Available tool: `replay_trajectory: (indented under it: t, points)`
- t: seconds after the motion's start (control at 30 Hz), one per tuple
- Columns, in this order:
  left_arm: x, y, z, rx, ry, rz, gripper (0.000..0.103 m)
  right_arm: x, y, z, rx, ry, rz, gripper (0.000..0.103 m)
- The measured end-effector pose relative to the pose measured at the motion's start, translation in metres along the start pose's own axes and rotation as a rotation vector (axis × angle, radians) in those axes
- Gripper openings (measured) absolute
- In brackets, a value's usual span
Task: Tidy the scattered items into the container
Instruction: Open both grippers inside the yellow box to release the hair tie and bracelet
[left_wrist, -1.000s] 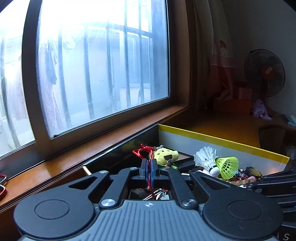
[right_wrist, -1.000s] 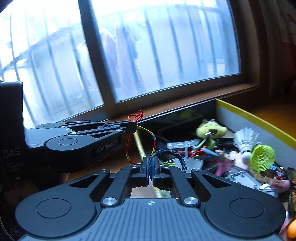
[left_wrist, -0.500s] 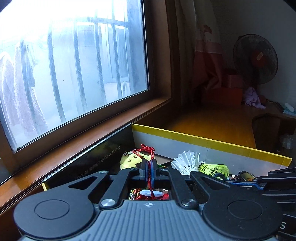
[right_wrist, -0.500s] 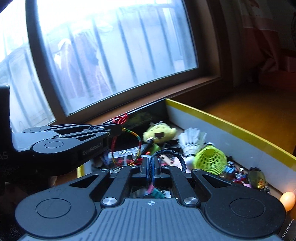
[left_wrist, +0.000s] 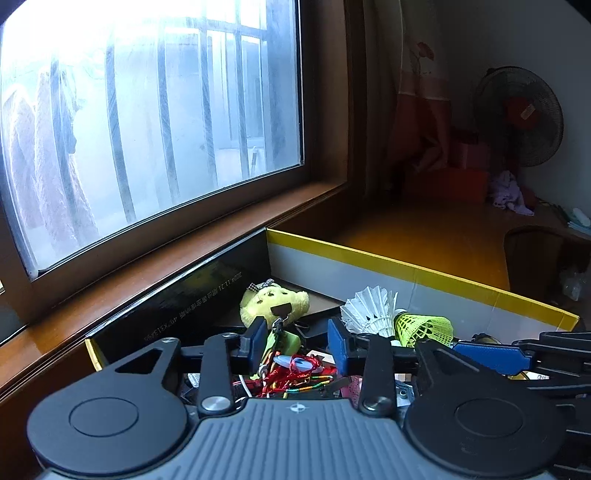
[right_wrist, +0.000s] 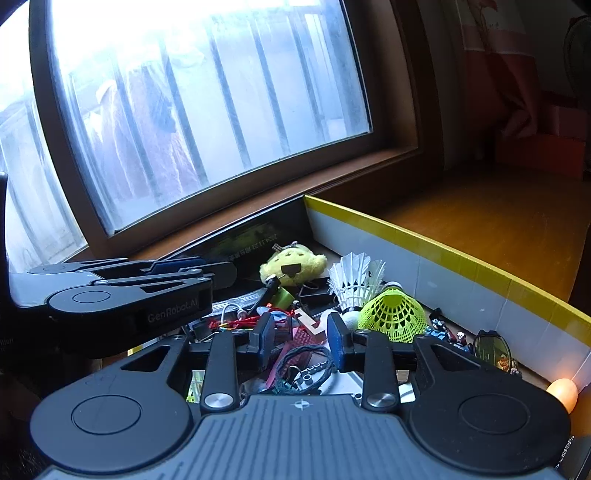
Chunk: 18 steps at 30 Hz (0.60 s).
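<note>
Both grippers are held over the yellow-rimmed box (right_wrist: 424, 240), where a second ago they were clamped shut on cords short of it. The left gripper (left_wrist: 295, 341) is opening, and its red cord (left_wrist: 295, 373) is seen dropped among the clutter. The right gripper (right_wrist: 301, 338) is opening too, its dark cord (right_wrist: 306, 363) lying loose below. Two more items are judged delivered.

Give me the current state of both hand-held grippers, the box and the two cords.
Left hand-held gripper: jaws opening, nothing pinched.
Right hand-held gripper: jaws opening, nothing pinched.
Red cord: released, lying in the box.
Dark cord: released, lying in the box.
Box: open-topped, crowded with small items.
</note>
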<state>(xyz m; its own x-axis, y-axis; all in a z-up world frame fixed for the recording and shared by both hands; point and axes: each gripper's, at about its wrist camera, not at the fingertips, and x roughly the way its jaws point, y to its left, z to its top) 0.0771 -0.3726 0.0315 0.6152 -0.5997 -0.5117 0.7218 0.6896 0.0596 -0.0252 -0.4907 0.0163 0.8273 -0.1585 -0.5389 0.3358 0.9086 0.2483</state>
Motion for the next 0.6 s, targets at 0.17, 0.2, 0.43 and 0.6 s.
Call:
replay_trajectory:
  t: [0.17,0.2,0.43,0.6]
  points:
    - [-0.029,0.012,-0.011,-0.004,-0.012,0.007,0.055,-0.009,0.008,-0.007,0.022,-0.007,-0.024,0.047]
    - [-0.036,0.016,-0.014,-0.008,-0.013,0.009,0.058,-0.012,0.010,-0.009,0.030,-0.009,-0.029,0.050]
    - [-0.092,0.051,-0.040,-0.031,-0.015,0.027,0.071,-0.032,0.040,-0.023,0.042,-0.017,-0.055,0.062]
    - [-0.129,0.084,-0.065,-0.084,0.006,0.057,0.077,-0.045,0.076,-0.035,0.026,-0.015,-0.057,0.068]
